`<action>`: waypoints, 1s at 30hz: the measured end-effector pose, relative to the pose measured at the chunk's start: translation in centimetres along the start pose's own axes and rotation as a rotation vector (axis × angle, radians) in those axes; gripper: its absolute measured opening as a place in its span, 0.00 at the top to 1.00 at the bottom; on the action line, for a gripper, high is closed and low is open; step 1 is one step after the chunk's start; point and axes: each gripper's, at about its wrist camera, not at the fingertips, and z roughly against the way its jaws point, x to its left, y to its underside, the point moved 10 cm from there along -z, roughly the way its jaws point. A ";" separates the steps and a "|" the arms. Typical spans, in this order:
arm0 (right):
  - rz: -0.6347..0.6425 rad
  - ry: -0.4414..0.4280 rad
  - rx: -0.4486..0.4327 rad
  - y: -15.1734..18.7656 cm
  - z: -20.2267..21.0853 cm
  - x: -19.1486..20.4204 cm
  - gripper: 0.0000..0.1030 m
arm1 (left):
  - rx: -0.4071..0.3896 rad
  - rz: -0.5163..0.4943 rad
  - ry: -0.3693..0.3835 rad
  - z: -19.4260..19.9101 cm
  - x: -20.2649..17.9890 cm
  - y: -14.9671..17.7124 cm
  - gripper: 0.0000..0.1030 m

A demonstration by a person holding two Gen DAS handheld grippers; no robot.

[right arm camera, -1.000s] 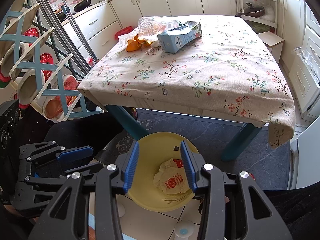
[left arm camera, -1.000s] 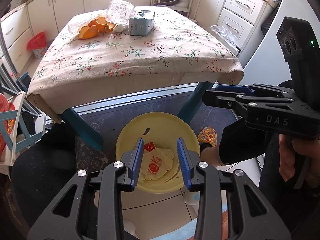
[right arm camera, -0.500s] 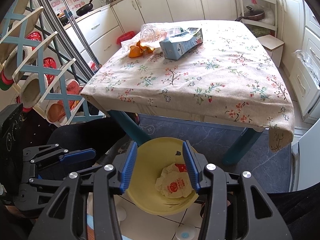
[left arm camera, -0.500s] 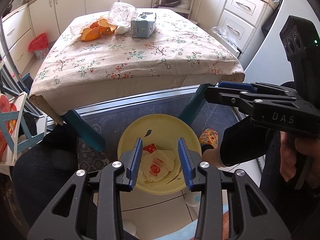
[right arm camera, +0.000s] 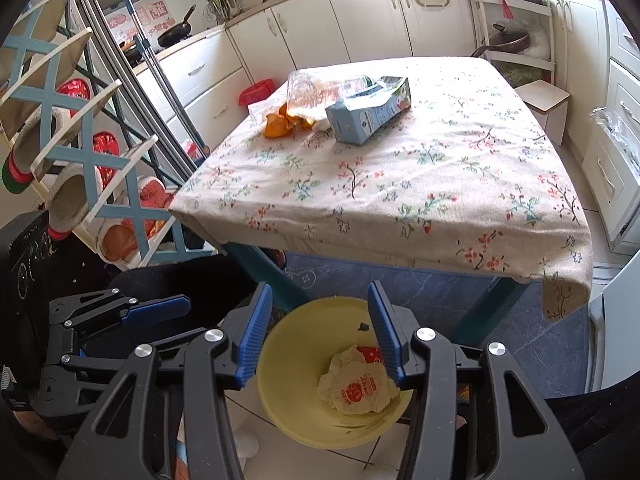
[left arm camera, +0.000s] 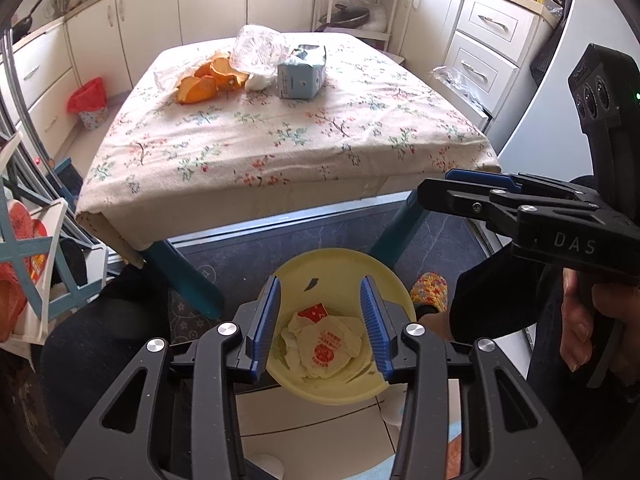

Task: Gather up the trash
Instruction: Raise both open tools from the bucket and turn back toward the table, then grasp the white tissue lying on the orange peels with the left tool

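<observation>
A yellow bin (left arm camera: 332,264) stands on the floor in front of the table, with a crumpled paper wrapper (left arm camera: 324,344) lying inside it. My left gripper (left arm camera: 320,292) hovers above the bin, its jaws opening with nothing between them. My right gripper (right arm camera: 318,296) hangs over the same bin (right arm camera: 296,344) and wrapper (right arm camera: 356,388), jaws also opening and empty. At the table's far end lie orange peels (left arm camera: 204,80), a clear plastic container (left arm camera: 258,46) and a blue carton (left arm camera: 300,70). In the right wrist view the peels (right arm camera: 280,122) and carton (right arm camera: 368,114) show too.
The table (left arm camera: 280,152) wears a floral cloth and has blue legs. A shoe rack (right arm camera: 60,160) stands at the left, a small red bin (left arm camera: 88,98) by the cabinets, a stool (right arm camera: 544,100) at the far right. A slippered foot (left arm camera: 430,286) is beside the yellow bin.
Both grippers' jaws have spread a little wider. Both views have tipped up slightly, so the table sits lower in frame. The wrapper stays in the bin.
</observation>
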 end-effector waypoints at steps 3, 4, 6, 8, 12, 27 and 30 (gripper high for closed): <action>-0.006 -0.004 -0.014 -0.5 0.0 0.0 0.52 | -0.011 0.003 -0.007 0.1 0.4 -0.4 0.60; -0.006 -0.005 -0.016 -0.6 -0.1 0.0 0.52 | -0.014 0.006 -0.009 0.0 0.6 -0.7 0.60; -0.005 -0.006 -0.016 -0.8 -0.3 0.1 0.52 | -0.019 0.012 -0.012 0.0 0.9 -0.9 0.59; -0.003 -0.007 -0.015 -0.9 -0.5 0.2 0.51 | -0.023 0.018 -0.014 -0.1 1.3 -1.3 0.59; -0.002 -0.008 -0.017 -1.3 -0.9 0.3 0.51 | -0.032 0.035 -0.017 -0.2 2.1 -1.8 0.58; -0.018 -0.020 -0.013 -3.1 -2.5 0.3 0.49 | -0.080 0.143 -0.058 -0.7 7.7 -5.4 0.55; -0.028 -0.025 -0.020 -3.8 -2.7 0.2 0.48 | -0.092 0.162 -0.068 -0.9 8.7 -6.3 0.55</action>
